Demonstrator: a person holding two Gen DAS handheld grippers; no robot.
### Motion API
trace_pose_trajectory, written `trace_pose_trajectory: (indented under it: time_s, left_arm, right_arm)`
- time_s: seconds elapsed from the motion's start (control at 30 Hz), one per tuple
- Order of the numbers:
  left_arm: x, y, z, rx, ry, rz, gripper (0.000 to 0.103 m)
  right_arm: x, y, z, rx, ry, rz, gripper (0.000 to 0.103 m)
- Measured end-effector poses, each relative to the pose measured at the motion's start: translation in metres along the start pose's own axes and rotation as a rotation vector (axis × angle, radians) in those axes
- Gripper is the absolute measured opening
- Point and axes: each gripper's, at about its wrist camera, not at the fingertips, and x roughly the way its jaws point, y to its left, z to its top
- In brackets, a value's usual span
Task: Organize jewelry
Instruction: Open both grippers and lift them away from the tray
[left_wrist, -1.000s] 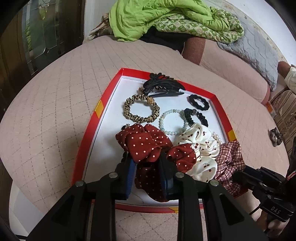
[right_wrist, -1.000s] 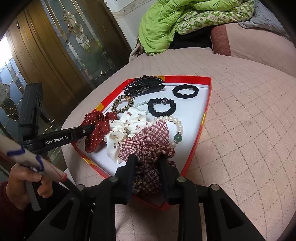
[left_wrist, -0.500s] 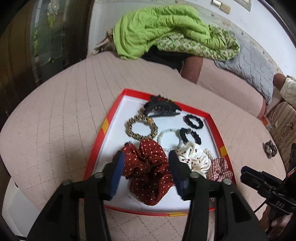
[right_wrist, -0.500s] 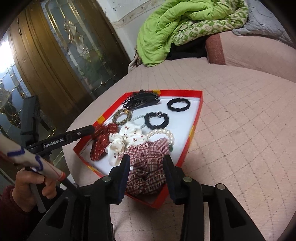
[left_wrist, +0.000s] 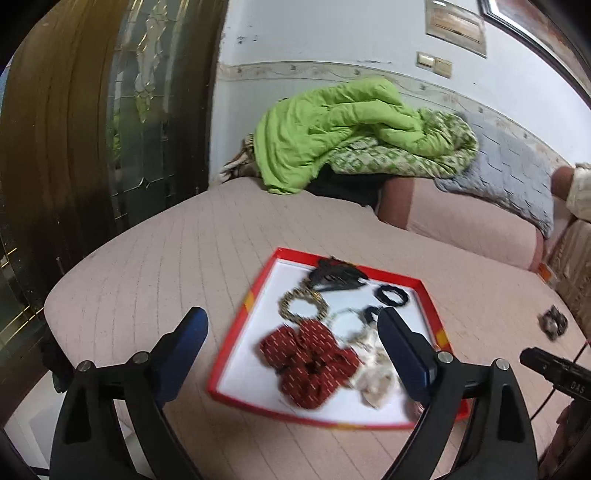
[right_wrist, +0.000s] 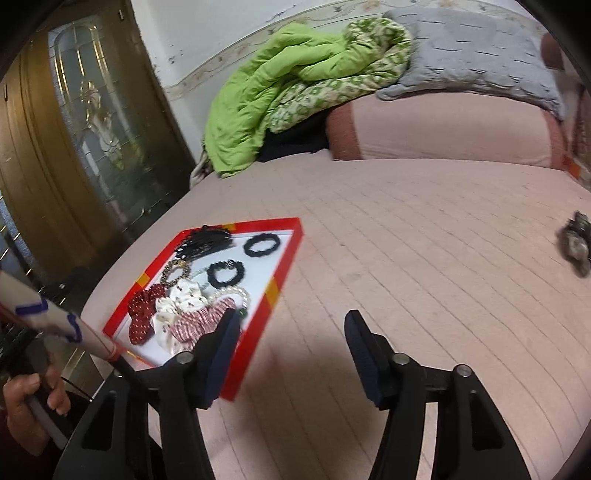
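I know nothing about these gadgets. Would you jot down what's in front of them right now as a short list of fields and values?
surface: pink quilted bed cover
tray: red-rimmed tray, white inside, lying on the cover
in the tray: red dotted scrunchie, cream scrunchie, plaid scrunchie, black claw clip, two black hair ties, leopard hair tie, pearl bracelet
outside the tray: small dark item alone on the cover, too blurred to name
left gripper: open, empty, above the tray
right gripper: open, empty, beside the tray

A crumpled lime-green quilted blanket (left_wrist: 332, 129) lies atop a green-patterned cover (left_wrist: 406, 155), beside a grey quilted pillow (right_wrist: 476, 62) and a glass-panelled wooden door (right_wrist: 74, 147).
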Motion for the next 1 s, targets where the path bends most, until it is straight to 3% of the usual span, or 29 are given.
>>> trace_pose_trajectory:
  time_s: [0.1,0.3,0.37,0.53,0.8,1.0]
  left_arm:
    - [-0.014,-0.011,-0.008,0.021,0.008,-0.002,0.096]
    - [-0.035,-0.036,-0.022,0.107,0.062,0.126,0.098]
    - [-0.044,-0.040,-0.020,0.119,0.079,0.133,0.098]
    - [-0.079,-0.051,-0.006,0.149,0.013,0.163,0.098]
    - [-0.124,-0.054,0.026,0.118,-0.059,0.214,0.098]
    - [-0.129,-0.036,0.034,0.033,-0.019,0.222,0.098]
  right_arm:
    - [-0.015,0.000,-0.008,-0.003,-0.006,-0.024,0.064]
    - [-0.052,0.012,-0.028,-0.049,-0.008,-0.122,0.074]
    - [-0.061,0.018,-0.032,-0.047,0.010,-0.117,0.076]
    - [-0.084,0.043,-0.020,-0.088,0.017,-0.122,0.080]
    - [-0.136,0.094,0.011,-0.151,-0.091,-0.057,0.091]
    - [-0.156,0.122,0.016,-0.197,-0.144,-0.027,0.093]
